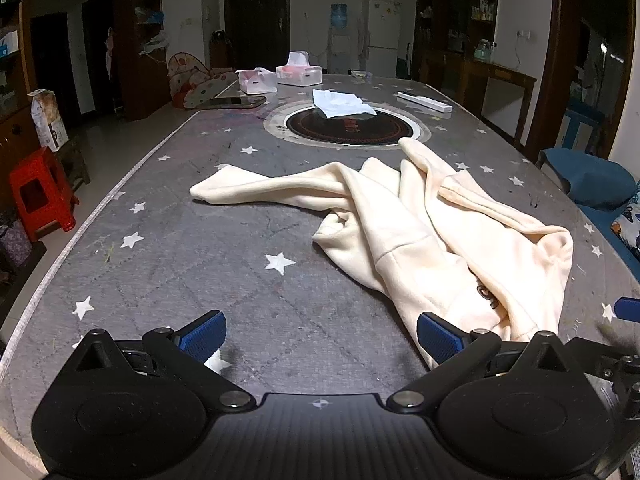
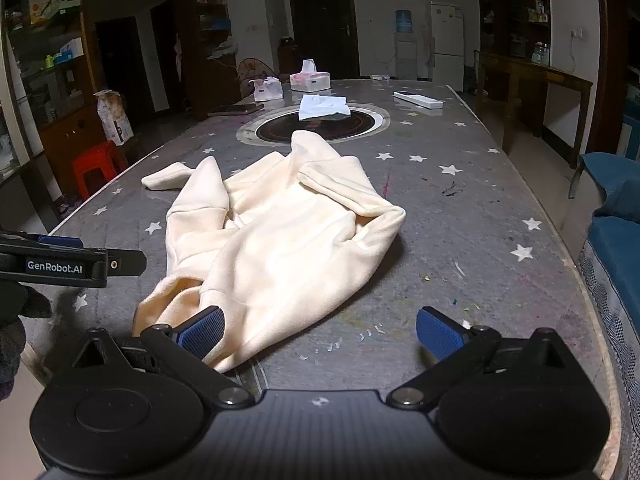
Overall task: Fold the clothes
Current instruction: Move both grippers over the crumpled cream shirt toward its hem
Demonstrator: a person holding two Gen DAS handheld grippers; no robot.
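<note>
While the cream garment [image 2: 280, 232] lies crumpled and unfolded on the grey star-patterned surface [image 2: 460, 240], both tools hover just short of its near edge — neither pinching anything. Left tool [image 1: 320, 336]: fingers spread wide, its right pad [image 1: 438, 336] just beside the garment's hem. Right tool [image 2: 318, 334]: likewise spread, left pad [image 2: 202, 332] over the hem. Beyond the garment sits a round black inset [image 2: 320, 126] with a white cloth [image 2: 322, 106] on it.
</note>
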